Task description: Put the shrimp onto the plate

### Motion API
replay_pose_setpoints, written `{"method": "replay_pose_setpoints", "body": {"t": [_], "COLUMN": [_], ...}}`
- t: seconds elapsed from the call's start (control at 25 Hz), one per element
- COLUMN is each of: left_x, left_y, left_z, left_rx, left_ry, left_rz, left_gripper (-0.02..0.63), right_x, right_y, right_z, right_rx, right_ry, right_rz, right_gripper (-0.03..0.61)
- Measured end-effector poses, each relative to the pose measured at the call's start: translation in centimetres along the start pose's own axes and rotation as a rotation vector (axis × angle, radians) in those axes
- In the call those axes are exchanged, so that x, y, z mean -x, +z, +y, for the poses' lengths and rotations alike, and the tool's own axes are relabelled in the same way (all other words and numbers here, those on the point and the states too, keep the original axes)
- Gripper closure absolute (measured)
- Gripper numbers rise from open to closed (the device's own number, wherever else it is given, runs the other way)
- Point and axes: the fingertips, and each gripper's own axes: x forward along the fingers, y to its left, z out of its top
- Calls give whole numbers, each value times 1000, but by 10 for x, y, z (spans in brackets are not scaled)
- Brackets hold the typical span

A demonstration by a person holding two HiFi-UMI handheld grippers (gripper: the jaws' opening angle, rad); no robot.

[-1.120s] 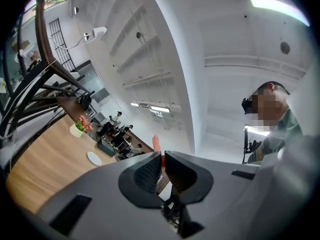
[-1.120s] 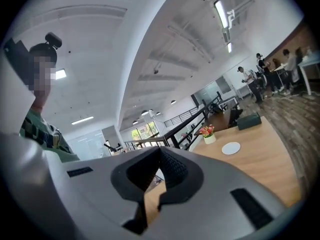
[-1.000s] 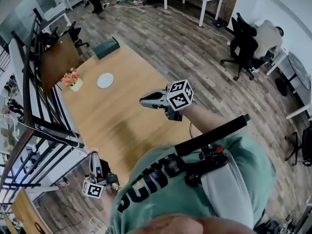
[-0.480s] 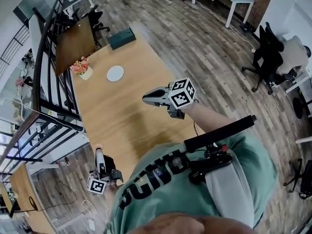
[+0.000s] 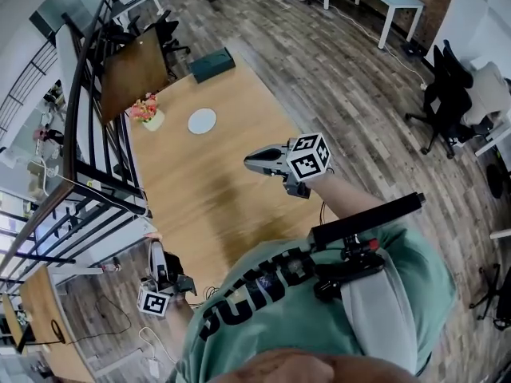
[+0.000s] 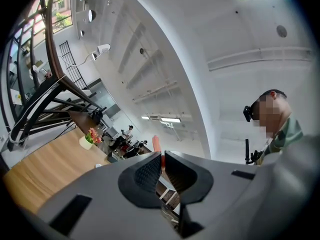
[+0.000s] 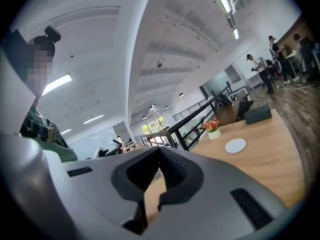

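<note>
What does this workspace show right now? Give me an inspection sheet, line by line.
Surface: wooden table, bare except at its far end.
Job's things: white plate empty, at the far end; shrimp sticks out from between the left gripper's jaws, not yet near the plate.
Clutter: flower pot and dark box beside the plate.
Grippers: left gripper shut on the shrimp, by the table's near-left edge; right gripper shut, empty, held above the table.
Cables: loose cable on the floor, lower left.
Surroundings: black railing, office chairs, plank floor.
</note>
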Motion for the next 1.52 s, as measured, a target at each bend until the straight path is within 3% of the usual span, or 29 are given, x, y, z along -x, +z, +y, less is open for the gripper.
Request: {"method": "replay_pose_setpoints", "body": {"t": [0.4,0.72,0.92,1.28,1.52], "left_x": [-3,-57,-110,-218,-278], "left_y": [27,39,37,39,22], "left_z": [36,84,129,236,314], "left_rx": [-62,-134,-118,-209,-217], "left_ry": [48,87,65,98,102], "left_rz": [-9,53,125,230,276], "left_gripper": [589,589,589,589,589], "right_x": [-22,-36,-41,-70,-107], "right_y": [28,57,68,68,56], "right_z": [-26,-85,-133,-242,-311], "right_rx": [36,54,51,40,40], "right_ry": [-23,-53,-76,-126,-159], "right_rz": [-1,-31,-47,-68,-53], "right_gripper": [572,572,572,572,572]}}
